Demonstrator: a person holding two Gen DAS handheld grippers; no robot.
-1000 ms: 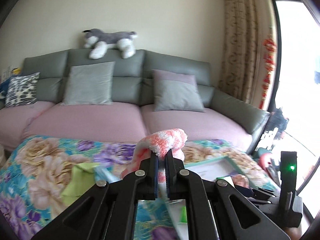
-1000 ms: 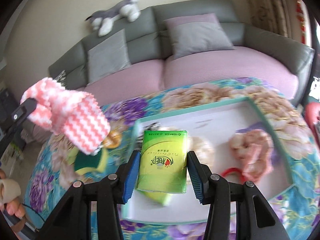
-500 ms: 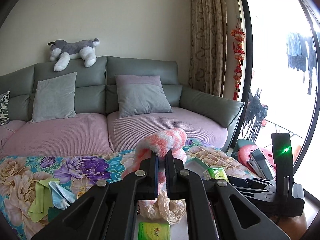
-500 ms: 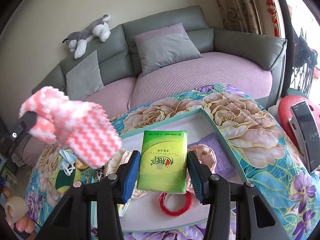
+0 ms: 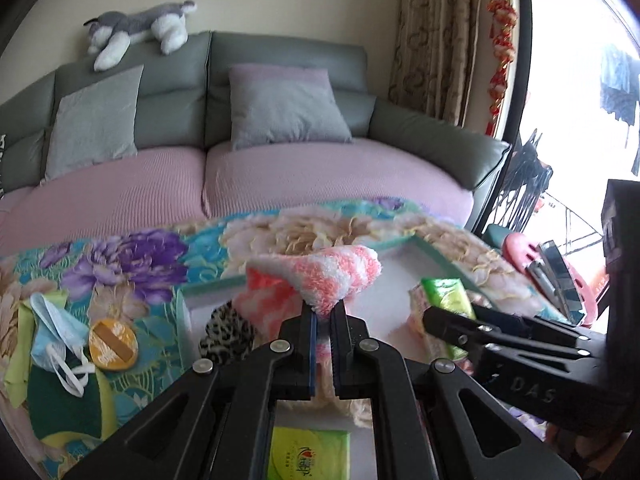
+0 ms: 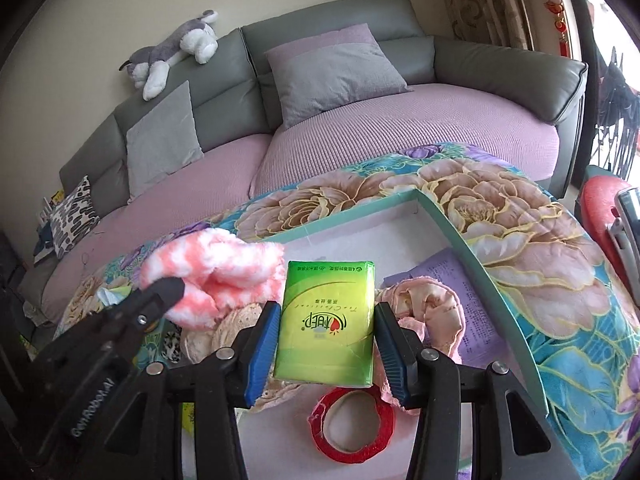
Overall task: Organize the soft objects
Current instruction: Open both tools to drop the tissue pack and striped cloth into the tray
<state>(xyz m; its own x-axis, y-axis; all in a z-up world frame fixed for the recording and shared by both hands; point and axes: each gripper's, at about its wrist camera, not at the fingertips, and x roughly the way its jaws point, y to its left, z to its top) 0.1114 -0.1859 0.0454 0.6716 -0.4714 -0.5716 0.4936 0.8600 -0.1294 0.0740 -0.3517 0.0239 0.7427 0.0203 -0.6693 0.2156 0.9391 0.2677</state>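
L hand-held gripper (image 5: pixel 324 312) clamping pink fuzzy cloth (image 5: pixel 320 276), R hand-held gripper (image 6: pixel 326 344) gripping tissue pack (image 6: pixel 328 320); both hovering inside tray rim (image 6: pixel 472 256), w/ bare floor by far corner.

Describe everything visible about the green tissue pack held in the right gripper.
The green tissue pack is a flat, rectangular soft pack in glossy lime-green plastic wrap, with a red-and-white logo and small print that reads upside down in the right wrist view. The right gripper has its blue-padded jaws pressed against the pack's two long sides, holding it above the white tray. Below it lie a red tape roll and pink cloth; whether it touches them is unclear.
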